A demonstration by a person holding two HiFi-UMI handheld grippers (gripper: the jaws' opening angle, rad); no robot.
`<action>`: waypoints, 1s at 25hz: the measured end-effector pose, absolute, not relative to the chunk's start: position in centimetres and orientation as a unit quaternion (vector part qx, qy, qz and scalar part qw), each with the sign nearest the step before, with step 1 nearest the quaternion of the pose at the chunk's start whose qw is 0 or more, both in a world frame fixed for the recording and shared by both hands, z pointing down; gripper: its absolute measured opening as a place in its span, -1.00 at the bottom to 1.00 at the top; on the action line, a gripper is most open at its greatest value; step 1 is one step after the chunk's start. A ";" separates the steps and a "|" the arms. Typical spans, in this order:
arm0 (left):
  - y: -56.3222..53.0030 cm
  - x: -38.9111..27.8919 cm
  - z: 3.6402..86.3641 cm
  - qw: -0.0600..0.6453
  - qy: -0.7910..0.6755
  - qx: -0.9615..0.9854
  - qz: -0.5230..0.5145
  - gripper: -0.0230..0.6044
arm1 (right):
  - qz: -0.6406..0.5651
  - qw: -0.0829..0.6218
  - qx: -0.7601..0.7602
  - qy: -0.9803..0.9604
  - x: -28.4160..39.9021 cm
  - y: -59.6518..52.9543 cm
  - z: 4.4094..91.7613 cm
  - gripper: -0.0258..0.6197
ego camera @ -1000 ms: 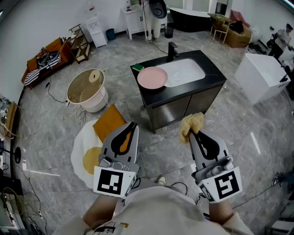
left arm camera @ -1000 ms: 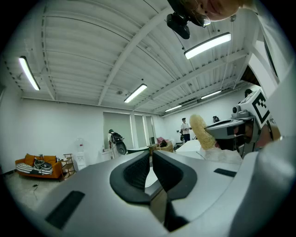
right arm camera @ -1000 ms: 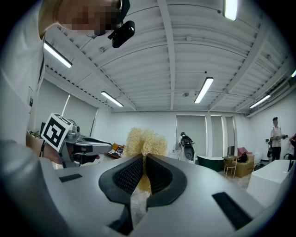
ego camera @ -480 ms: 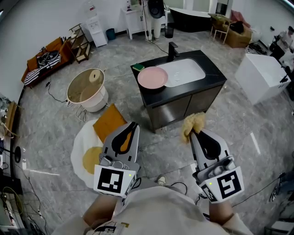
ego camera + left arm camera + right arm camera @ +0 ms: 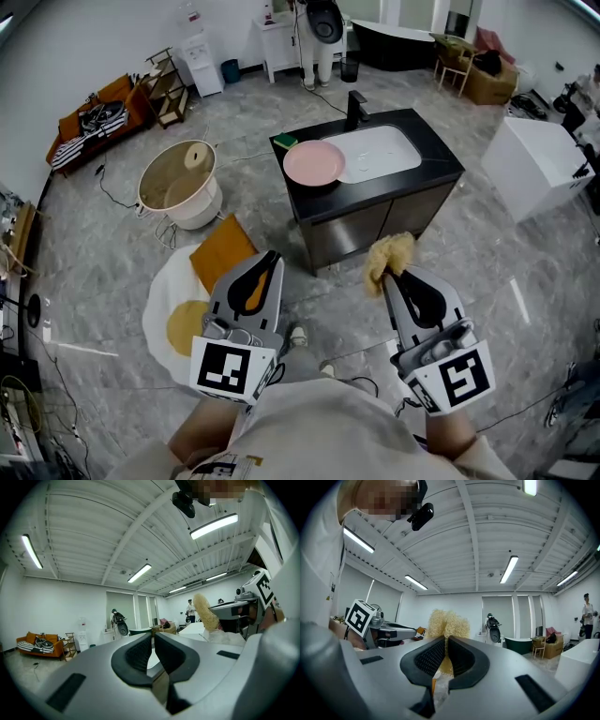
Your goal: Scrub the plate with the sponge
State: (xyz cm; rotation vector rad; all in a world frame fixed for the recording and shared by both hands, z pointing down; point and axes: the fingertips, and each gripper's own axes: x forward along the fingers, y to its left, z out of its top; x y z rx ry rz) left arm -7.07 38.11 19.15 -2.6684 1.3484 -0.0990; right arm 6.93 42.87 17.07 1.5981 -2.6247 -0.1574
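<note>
My right gripper [image 5: 387,274] is pinching the shaggy yellow sponge [image 5: 391,251], which is sticking out past the jaw tips, just right of centre in the head view. My left gripper [image 5: 270,258] is sitting left of centre with its jaws pressed nearly together and nothing between them. Both are hovering over the floor, well apart from the pink plate [image 5: 314,161], which is lying at upper centre on the black counter [image 5: 431,183], overlapping the left edge of the white sink [image 5: 380,150].

The head camera looks steeply down on the grey left gripper [image 5: 272,255], grey right gripper [image 5: 386,274] and distant black-topped sink cabinet [image 5: 441,167], while each gripper camera sits close behind its jaws, angled up at the shared white ribbed ceiling [image 5: 93,536].
</note>
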 end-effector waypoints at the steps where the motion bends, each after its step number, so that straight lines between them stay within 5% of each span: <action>1: 37.9 -7.2 19.2 0.074 0.451 -0.889 -0.032 -0.81 | -0.053 0.035 0.517 -0.853 6.8 42.6 17.0 -0.78; 25: 22.1 -7.0 26.1 -0.004 0.459 -0.885 -0.081 -0.81 | 0.010 0.117 0.487 -0.865 7.0 27.9 25.3 -0.78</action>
